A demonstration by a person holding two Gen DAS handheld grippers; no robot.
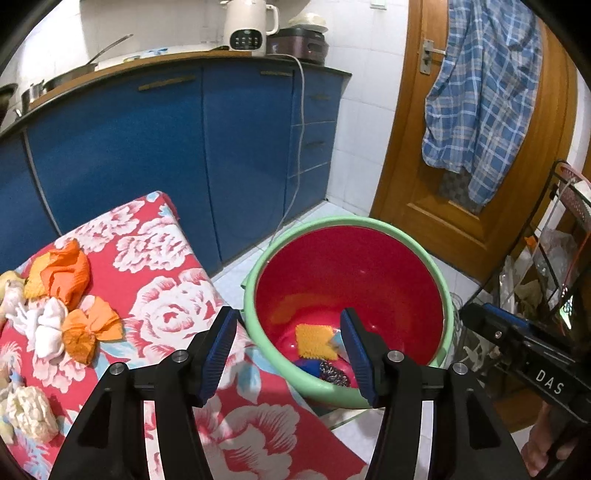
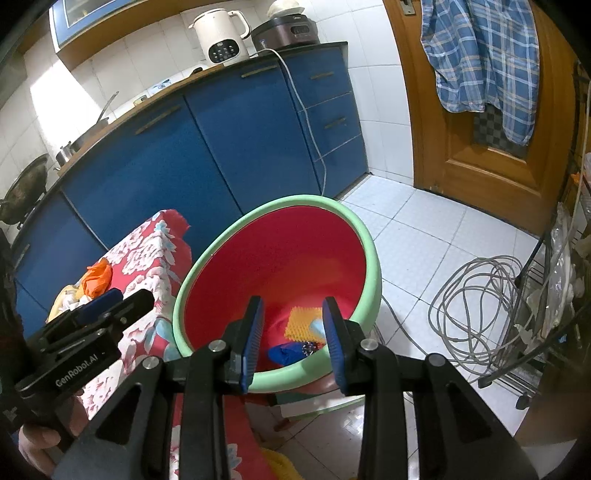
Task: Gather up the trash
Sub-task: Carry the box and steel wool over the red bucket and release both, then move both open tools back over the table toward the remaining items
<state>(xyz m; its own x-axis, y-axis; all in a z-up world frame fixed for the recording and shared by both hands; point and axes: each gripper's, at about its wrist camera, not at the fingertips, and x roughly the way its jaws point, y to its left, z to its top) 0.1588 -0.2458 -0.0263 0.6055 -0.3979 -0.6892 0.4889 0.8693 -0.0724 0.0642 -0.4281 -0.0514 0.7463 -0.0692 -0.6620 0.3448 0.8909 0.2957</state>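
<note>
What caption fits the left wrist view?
Open left gripper over the basin, trash inside, crumpled tissues on the floral cloth.

- Blue flat-fronted kitchen cabinets [image 2: 207, 147] with thin brass bar handles stand under a dark countertop [image 2: 303, 48].
- On that countertop, above the cabinets, sit a cream electric kettle [image 2: 221, 35] and a dark brown rice cooker [image 2: 288, 31].
- A white cord [image 2: 310, 122] hangs down the cabinets' drawer side.
- White wall tiles [image 2: 380, 92] separate the cabinets from a varnished wooden door [image 2: 476, 162].
- A blue plaid shirt [image 2: 480, 55] hangs on that door.
- White floor tiles [image 2: 424, 229] spread from the cabinets' foot, carrying a coiled grey cable [image 2: 476, 295].
</note>
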